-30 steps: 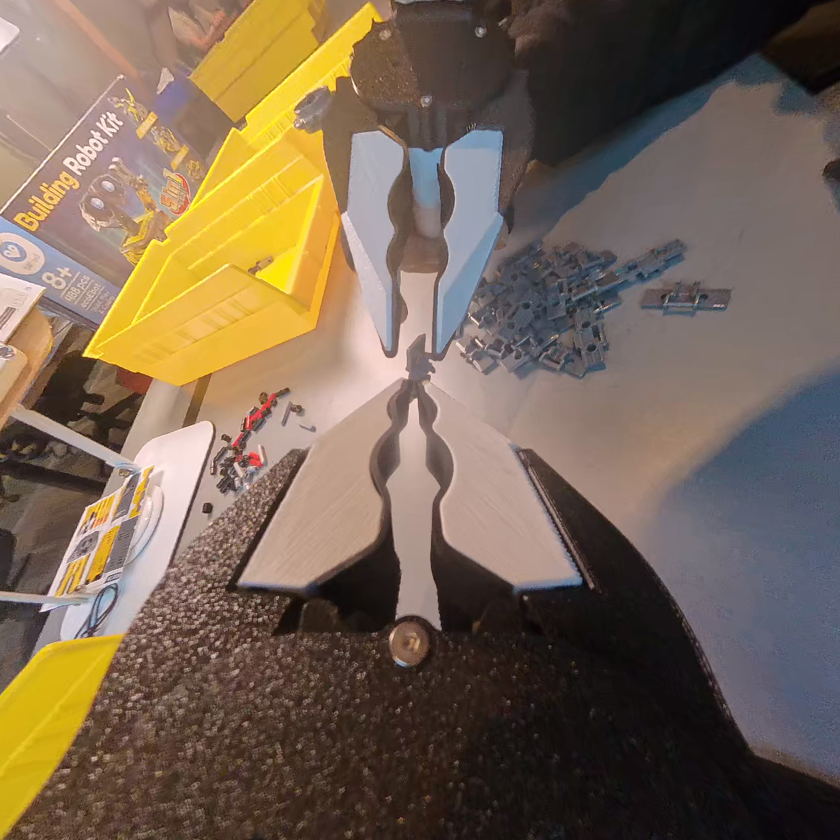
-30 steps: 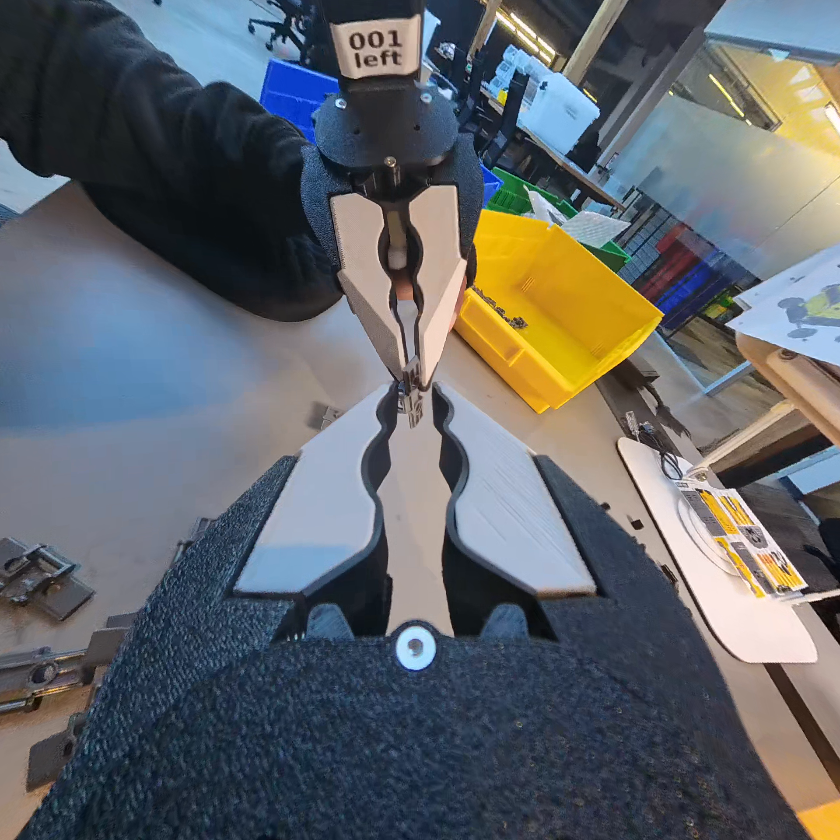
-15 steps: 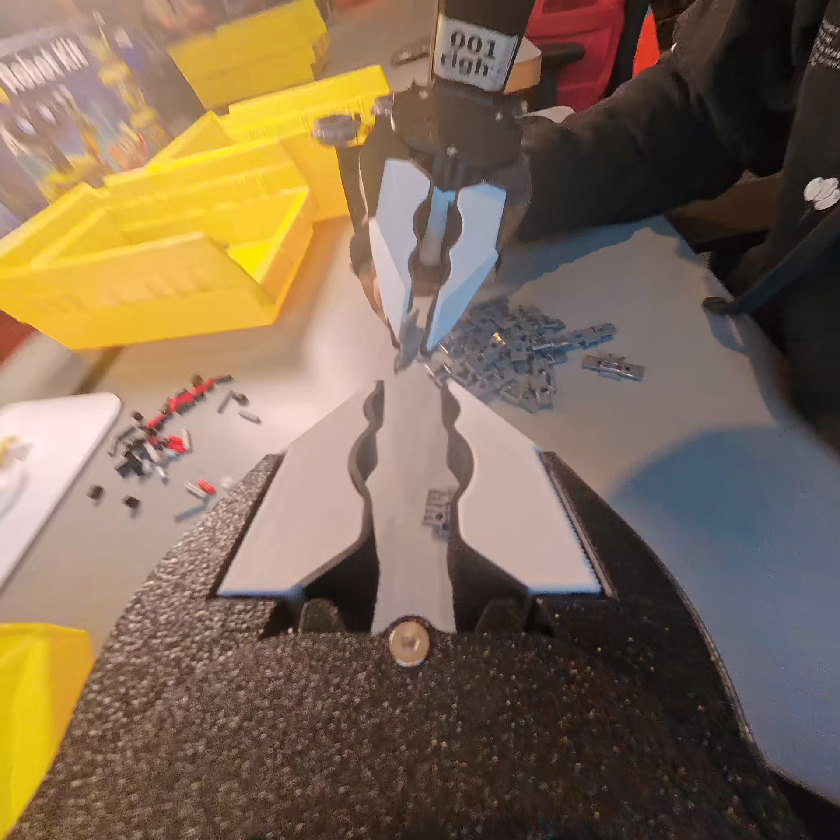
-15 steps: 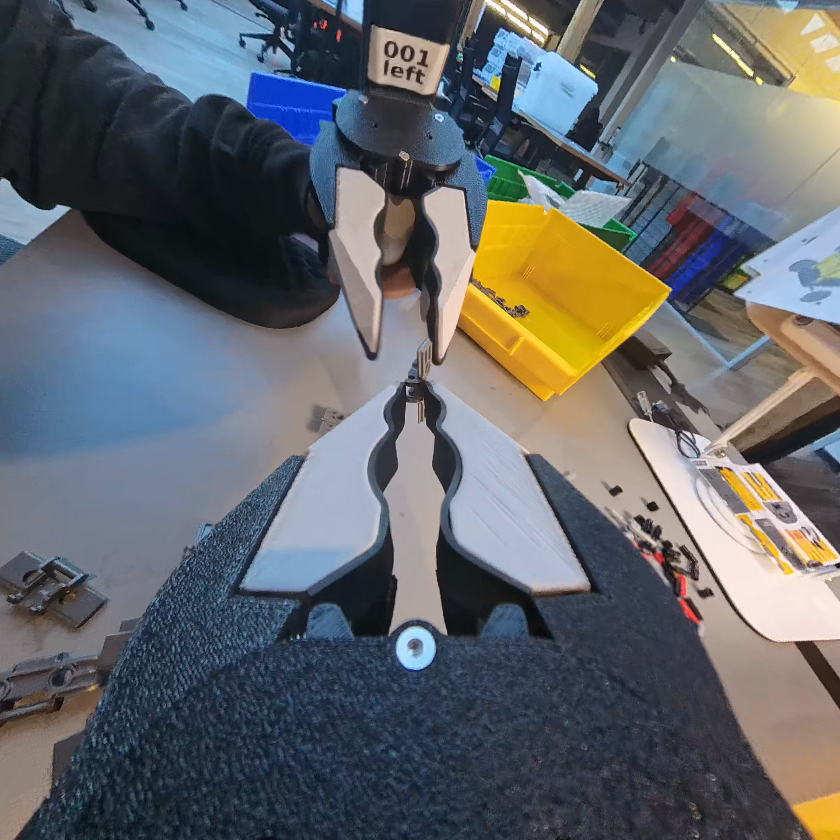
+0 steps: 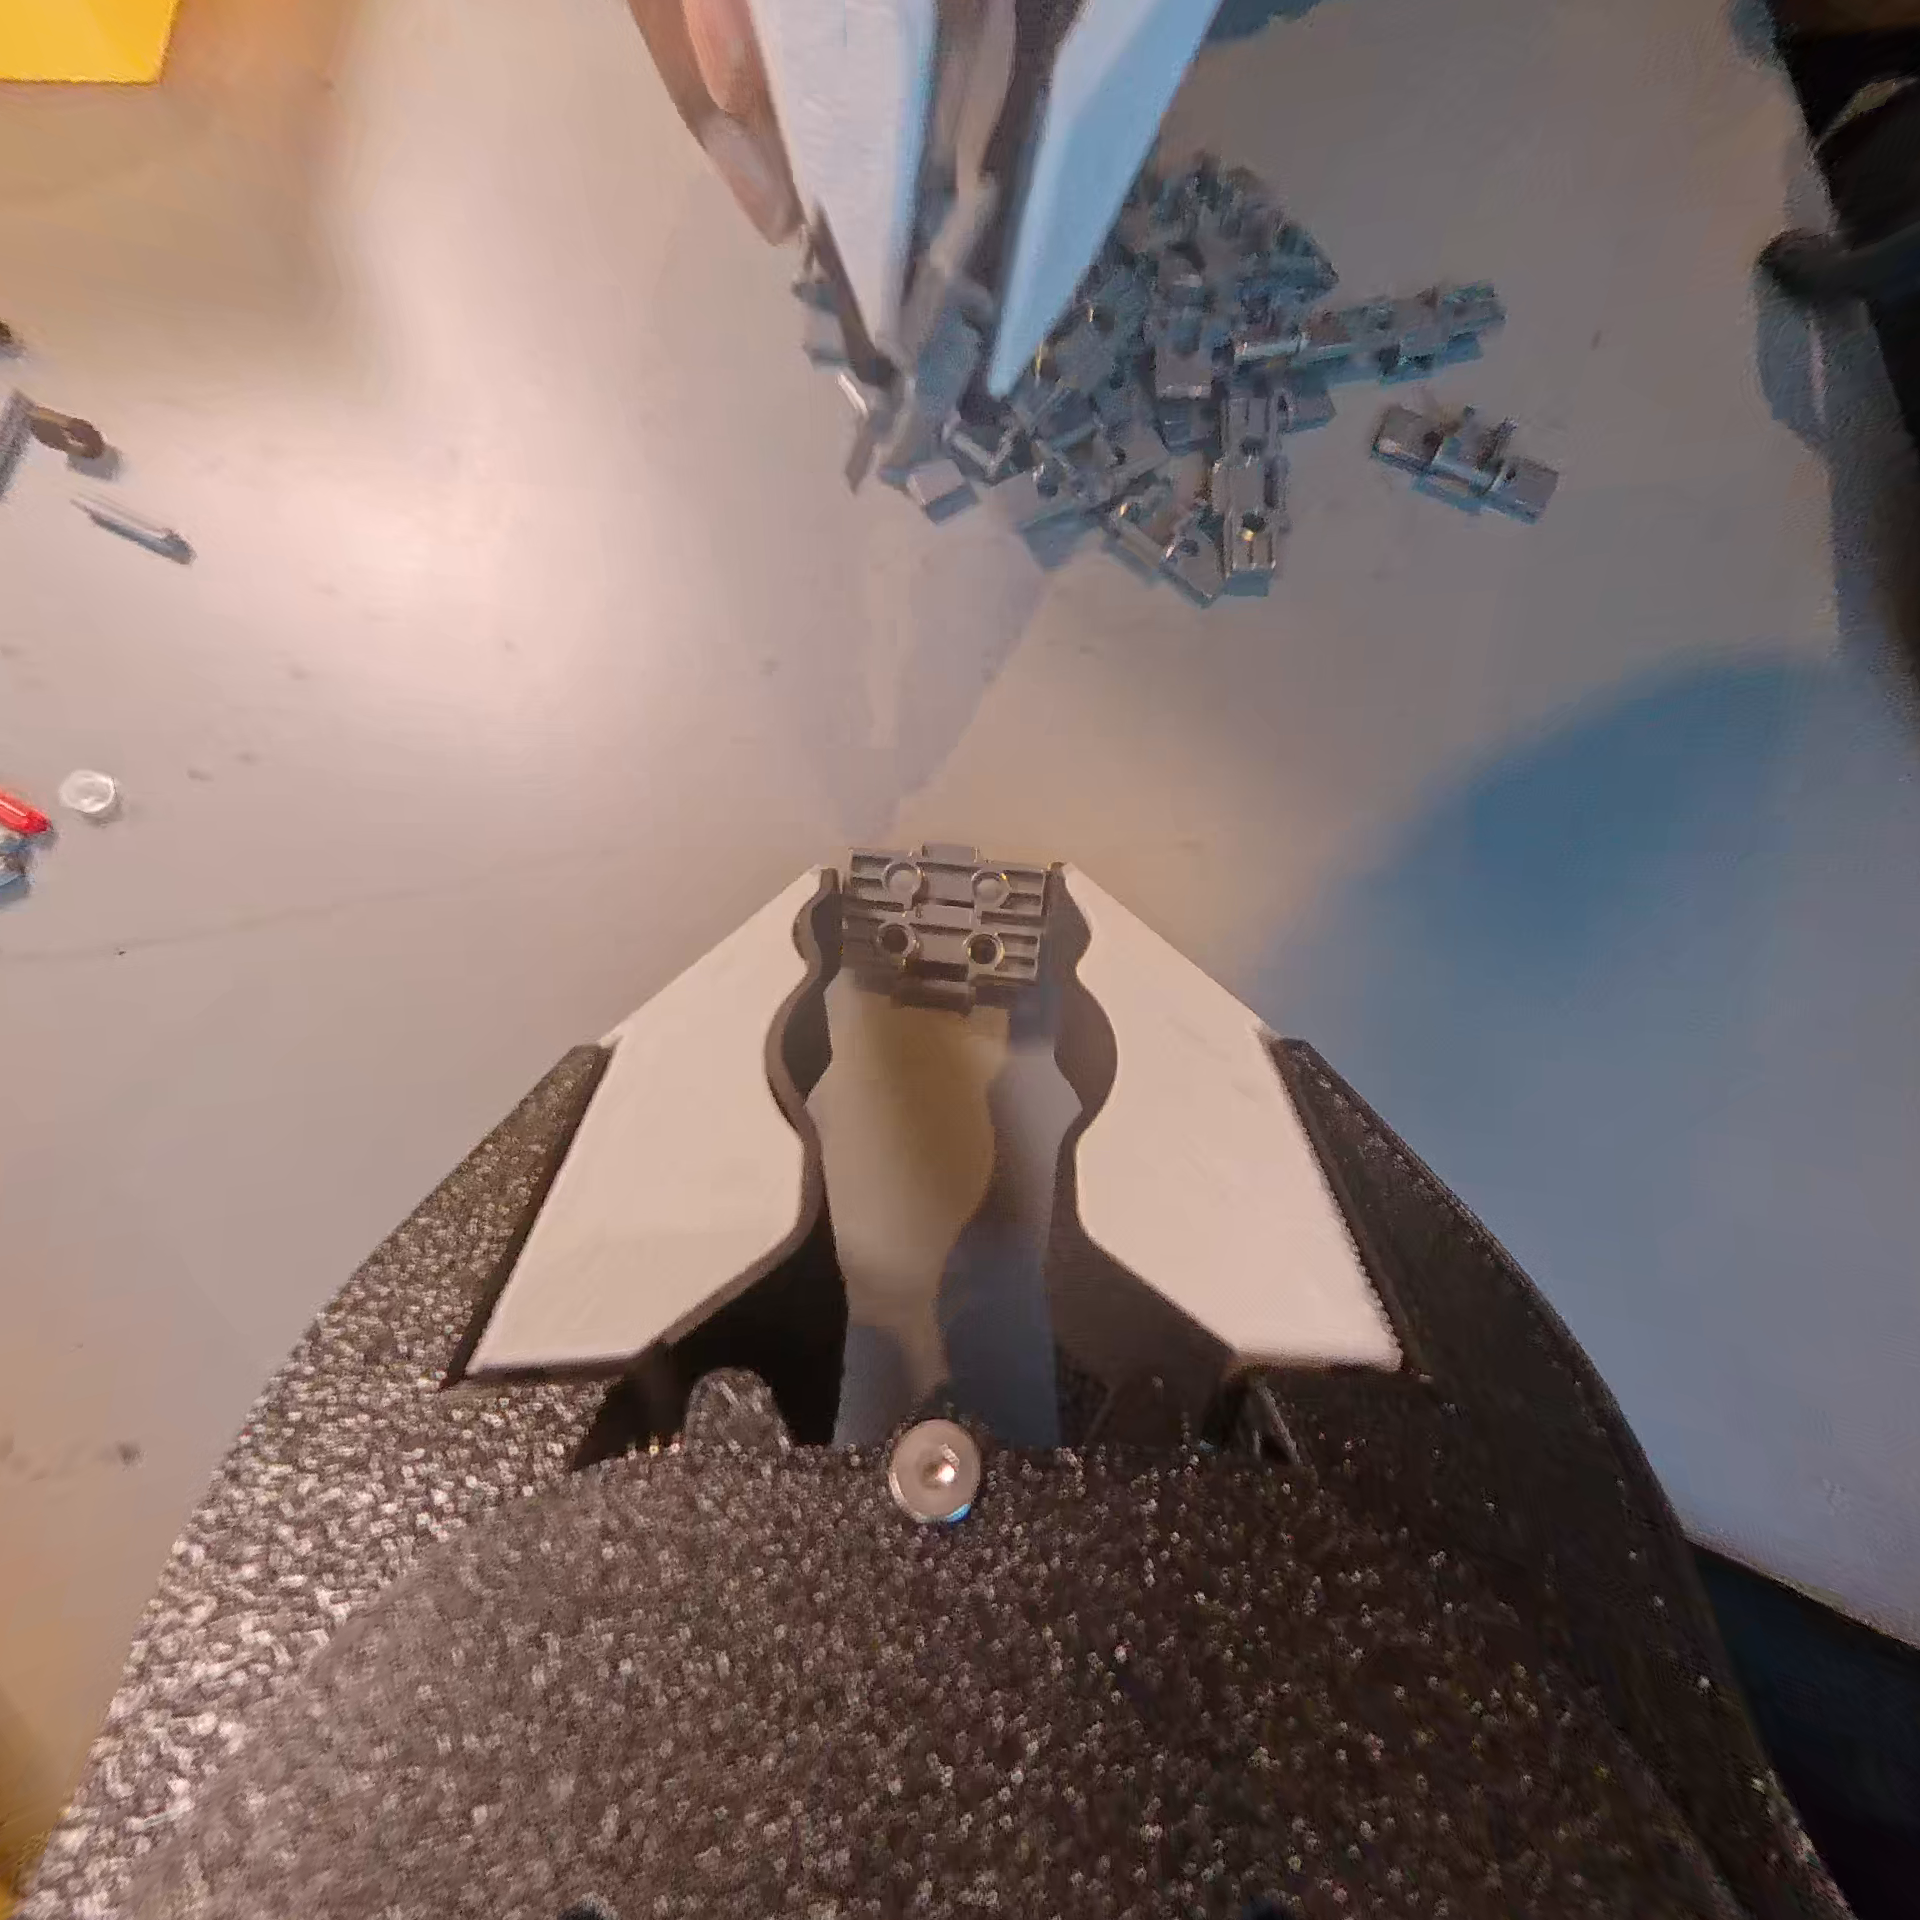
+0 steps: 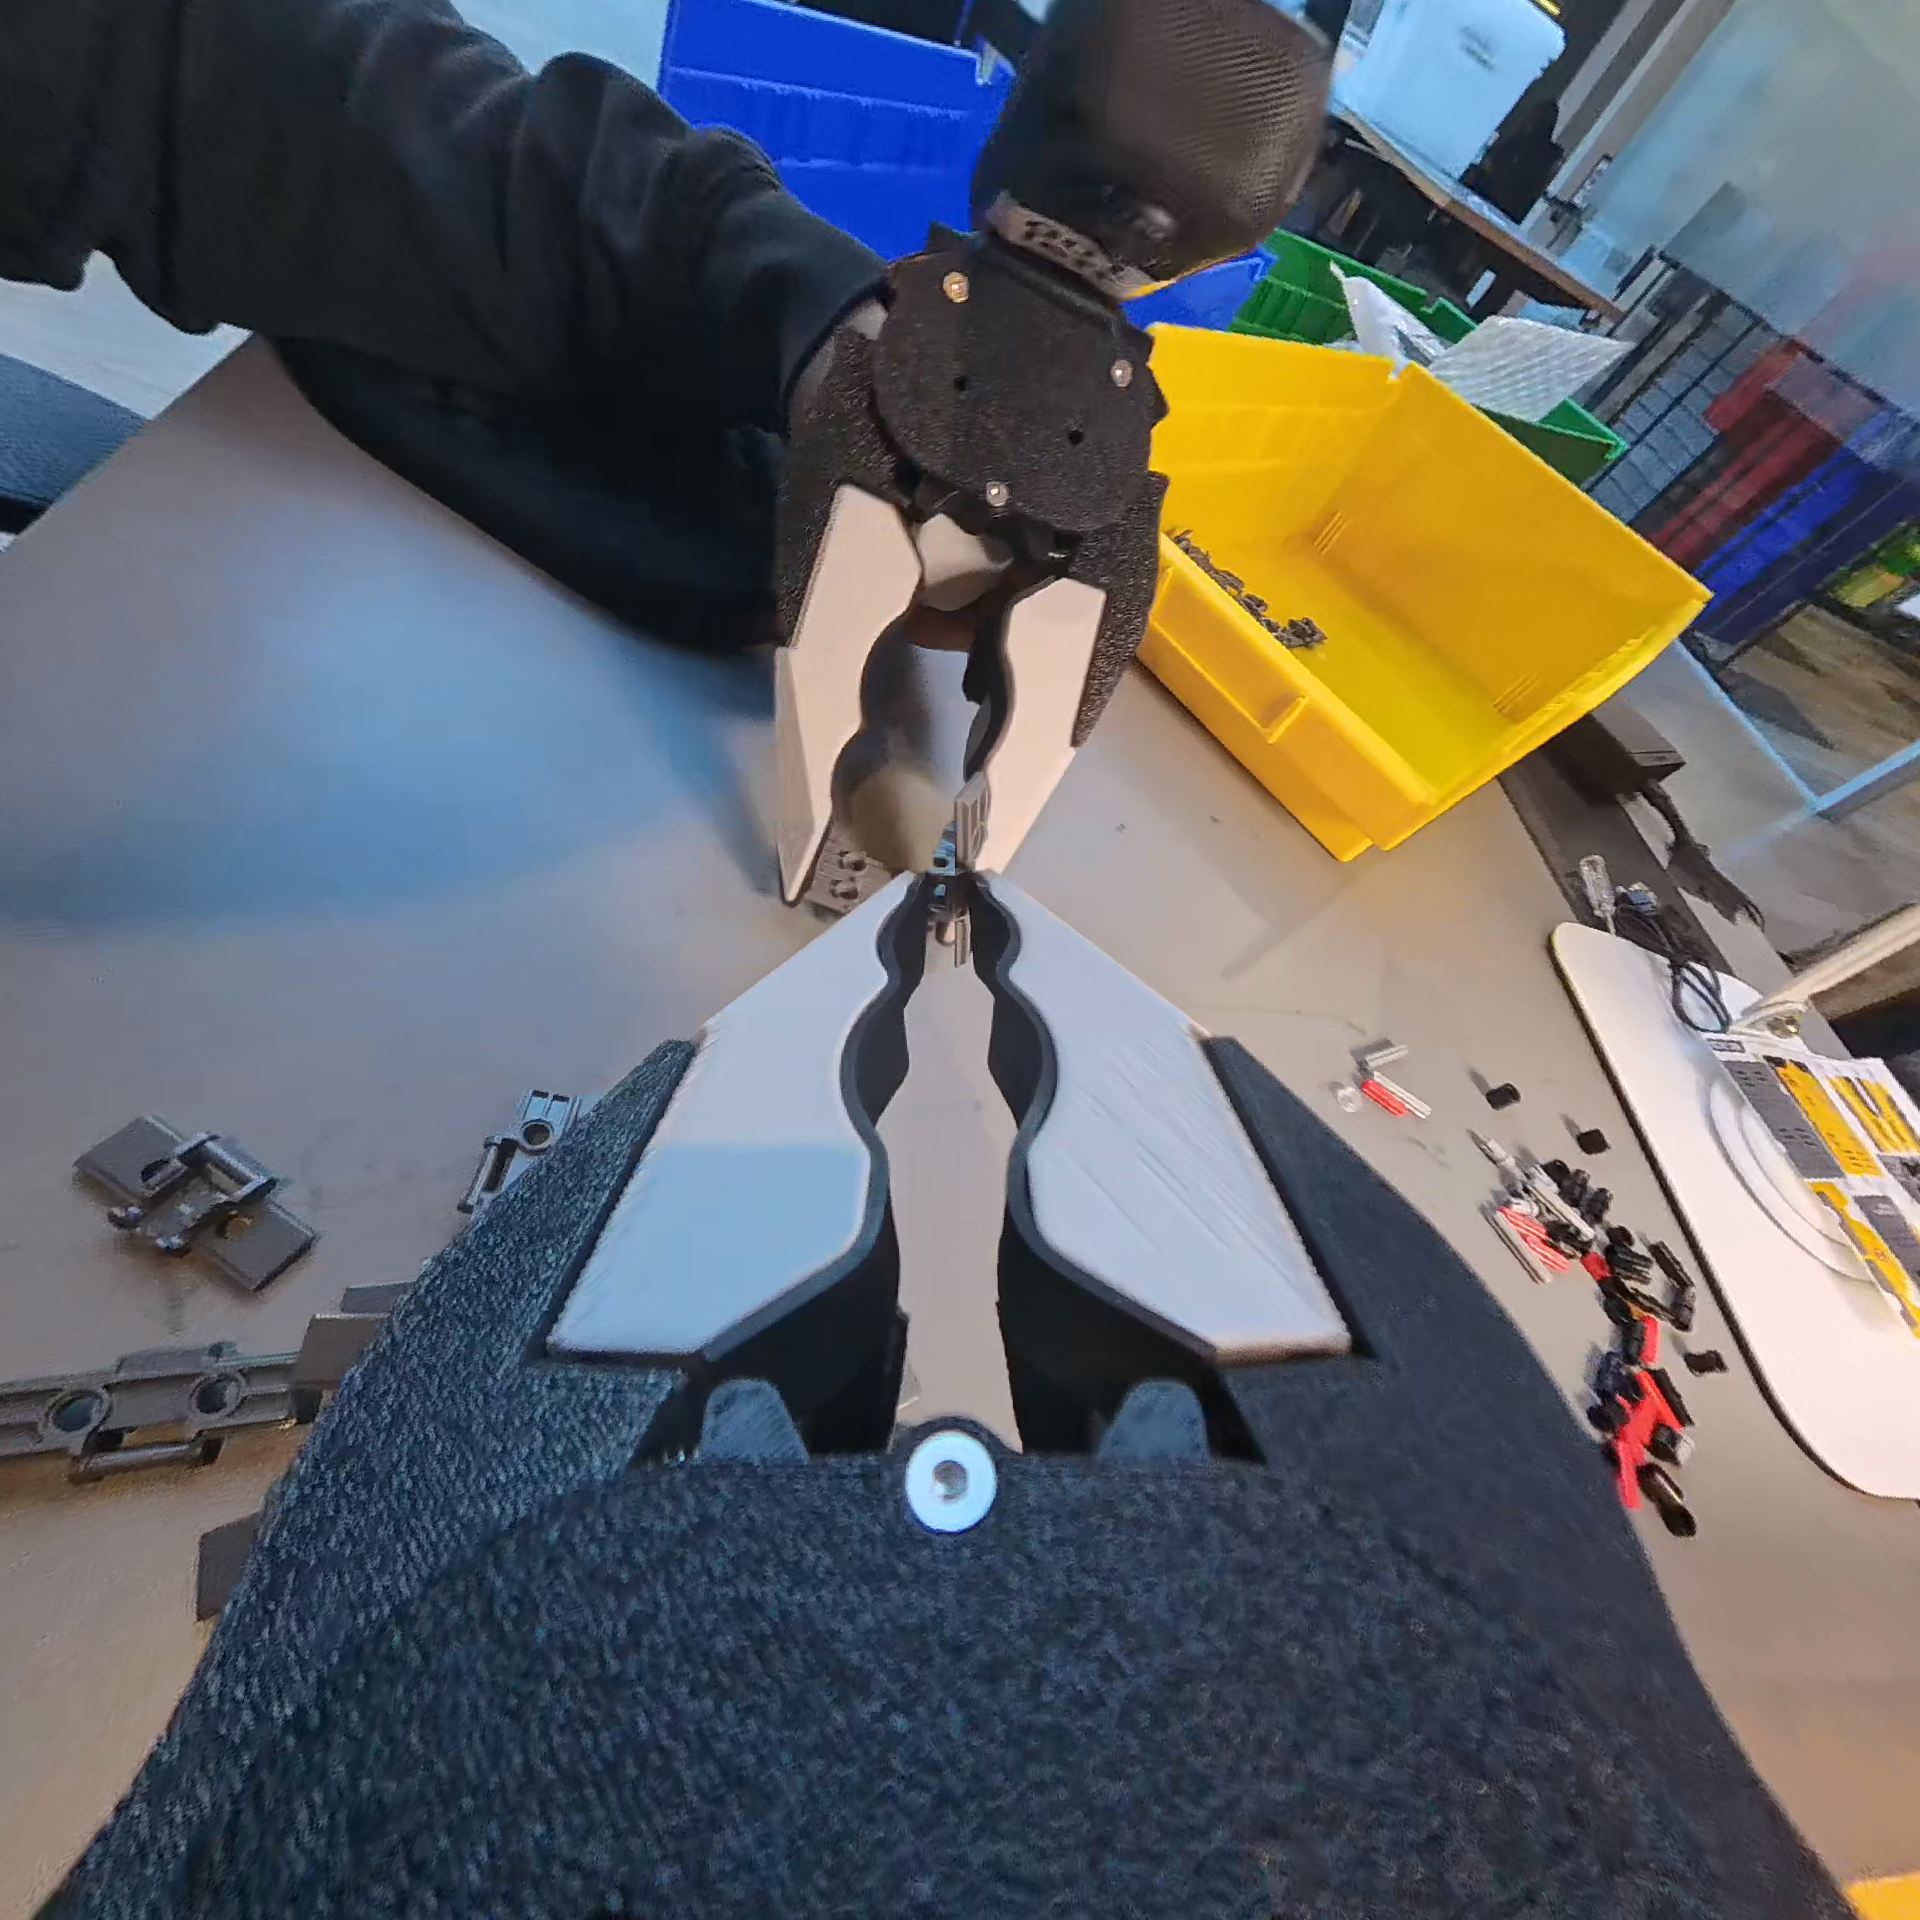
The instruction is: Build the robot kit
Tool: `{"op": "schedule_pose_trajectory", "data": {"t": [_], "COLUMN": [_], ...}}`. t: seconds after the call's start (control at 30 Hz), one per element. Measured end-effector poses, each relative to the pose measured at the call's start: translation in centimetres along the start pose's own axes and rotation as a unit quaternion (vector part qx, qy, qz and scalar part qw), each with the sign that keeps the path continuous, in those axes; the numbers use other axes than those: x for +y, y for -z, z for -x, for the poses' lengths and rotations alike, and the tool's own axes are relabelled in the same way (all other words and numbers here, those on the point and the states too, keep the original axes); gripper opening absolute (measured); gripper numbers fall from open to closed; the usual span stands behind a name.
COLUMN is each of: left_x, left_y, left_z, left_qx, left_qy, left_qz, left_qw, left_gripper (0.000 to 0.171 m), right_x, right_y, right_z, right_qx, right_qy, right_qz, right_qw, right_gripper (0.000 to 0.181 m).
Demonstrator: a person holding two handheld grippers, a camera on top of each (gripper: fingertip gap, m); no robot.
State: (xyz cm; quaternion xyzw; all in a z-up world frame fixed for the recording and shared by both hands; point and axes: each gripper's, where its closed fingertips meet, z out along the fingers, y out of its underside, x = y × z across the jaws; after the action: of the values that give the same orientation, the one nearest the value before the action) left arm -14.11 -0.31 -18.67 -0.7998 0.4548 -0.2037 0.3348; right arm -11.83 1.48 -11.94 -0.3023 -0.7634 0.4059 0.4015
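Behind left tool (image 6: 902,868), yellow bin (image 6: 1455,665), dark links (image 6: 1252,608)

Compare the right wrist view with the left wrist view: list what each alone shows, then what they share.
Right wrist only: the blue bin and the white board. Left wrist only: the main heap of grey links. Both: the left gripper shut on a grey link, the right gripper pinching a small grey part, the table.

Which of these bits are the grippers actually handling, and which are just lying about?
Handled: left gripper clamps a two-link grey track piece; right gripper pinches a small grey link.
Lying about: grey link pile, yellow bin, red and black parts.
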Motion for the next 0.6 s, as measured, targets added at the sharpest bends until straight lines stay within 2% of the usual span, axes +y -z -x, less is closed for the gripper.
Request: {"op": "schedule_pose_trajectory", "data": {"t": [0.07,0.17,0.23,0.4,0.6], "left_x": [-1.9,-5.2,-6.2,-6.7,-6.5], "left_y": [1.0,3.6,4.6,4.9,4.5], "left_z": [-0.4,-1.1,-1.4,-2.0,-2.2], "left_qx": [0.032,0.096,0.127,0.177,0.200], "left_qy": [0.036,0.084,0.107,0.146,0.168], "left_qz": [-0.065,-0.175,-0.213,-0.233,-0.225], "left_qw": [0.997,0.976,0.963,0.945,0.939], "left_gripper": [0.037,0.037,0.037,0.037,0.037], "right_x": [0.2,-0.6,-1.6,-2.4,-2.3], "right_y": [0.0,-0.1,-0.2,-0.8,-0.8], "right_z": [0.3,1.1,1.5,2.1,1.9], "right_qx": [-0.005,-0.006,0.017,0.063,0.089], "right_qy": [0.019,0.071,0.135,0.239,0.287], "right_qz": [0.001,-0.013,-0.021,-0.010,0.000], "right_qw": [1.000,0.997,0.991,0.969,0.954], "right_gripper": [0.008,0.008,0.008,0.008,0.007]}}
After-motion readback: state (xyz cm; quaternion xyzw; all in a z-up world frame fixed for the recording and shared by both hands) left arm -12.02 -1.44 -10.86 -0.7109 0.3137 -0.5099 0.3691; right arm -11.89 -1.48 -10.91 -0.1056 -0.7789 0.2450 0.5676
